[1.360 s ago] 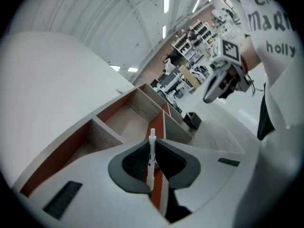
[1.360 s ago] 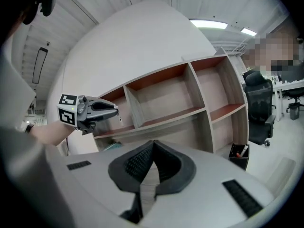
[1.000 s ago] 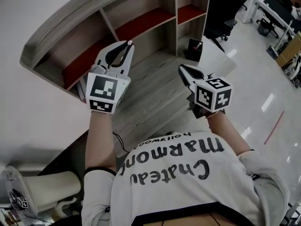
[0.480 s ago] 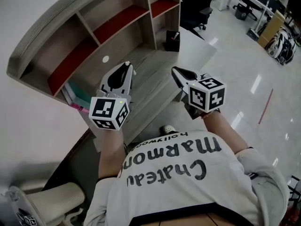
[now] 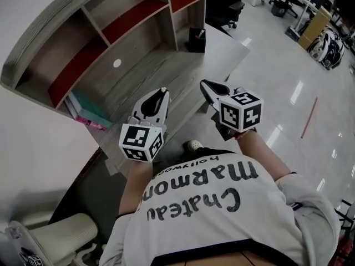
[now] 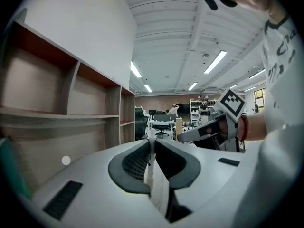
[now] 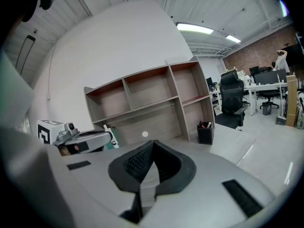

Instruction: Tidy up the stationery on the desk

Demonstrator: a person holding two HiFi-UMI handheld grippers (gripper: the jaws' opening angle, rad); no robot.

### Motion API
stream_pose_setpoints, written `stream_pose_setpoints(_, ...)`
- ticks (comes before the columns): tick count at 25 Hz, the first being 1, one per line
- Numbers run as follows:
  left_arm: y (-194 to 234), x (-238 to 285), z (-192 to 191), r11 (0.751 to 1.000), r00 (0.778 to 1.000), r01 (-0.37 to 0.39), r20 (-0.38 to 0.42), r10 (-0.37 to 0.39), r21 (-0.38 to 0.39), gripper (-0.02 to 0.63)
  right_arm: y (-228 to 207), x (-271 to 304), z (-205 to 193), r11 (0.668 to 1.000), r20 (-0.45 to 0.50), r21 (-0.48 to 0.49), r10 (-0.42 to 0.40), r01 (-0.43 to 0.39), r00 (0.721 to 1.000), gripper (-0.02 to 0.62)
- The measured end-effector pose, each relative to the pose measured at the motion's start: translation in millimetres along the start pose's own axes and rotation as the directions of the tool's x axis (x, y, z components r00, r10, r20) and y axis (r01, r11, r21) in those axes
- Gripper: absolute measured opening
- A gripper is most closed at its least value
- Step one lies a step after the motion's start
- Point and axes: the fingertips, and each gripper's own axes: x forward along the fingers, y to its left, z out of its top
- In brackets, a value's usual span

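Observation:
My left gripper [image 5: 161,95] hovers over the front part of the wooden desk [image 5: 144,71], shut on a thin white pen [image 6: 151,148] that stands up between its pads and pokes past the tips. My right gripper [image 5: 206,86] is level with it to the right, near the desk's front edge; its jaws meet with nothing between them [image 7: 153,148]. A black pen holder [image 5: 196,39] with pens stands at the desk's far right end, by the shelf unit. A small white round thing [image 5: 117,63] lies on the desktop under the shelves.
A wooden shelf unit [image 5: 111,15] with red-lined compartments stands along the desk's back. Teal and pink books [image 5: 89,113] lean at the desk's left end. A white chair [image 5: 55,234] is at lower left. Office floor, black chairs and tables lie to the right.
My left gripper has come down from shelf height toward the desk's front and rolled, still gripping the pen. The right gripper has drifted slightly. The books came into view at left.

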Motion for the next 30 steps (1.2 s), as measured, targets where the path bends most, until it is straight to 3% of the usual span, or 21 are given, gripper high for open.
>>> stream_pose_setpoints(11, 0.9, 40.0, 9.0, 0.999, 0.999, 0.032, -0.006, -0.032, 0.009, 0.051, -29.6, 14.6, 14.4, 0.999, 0.048, 0.038, 0.005, -0.007, 0.999, 0.011)
stream_pose_setpoints(30, 25.3, 206.9, 49.9, 0.999, 0.998, -0.016, 0.052, 0.018, -0.028, 0.051, -183.6, 60.5, 99.4, 0.999, 0.071, 0.029, 0.012, -0.014, 0.997, 0.011)
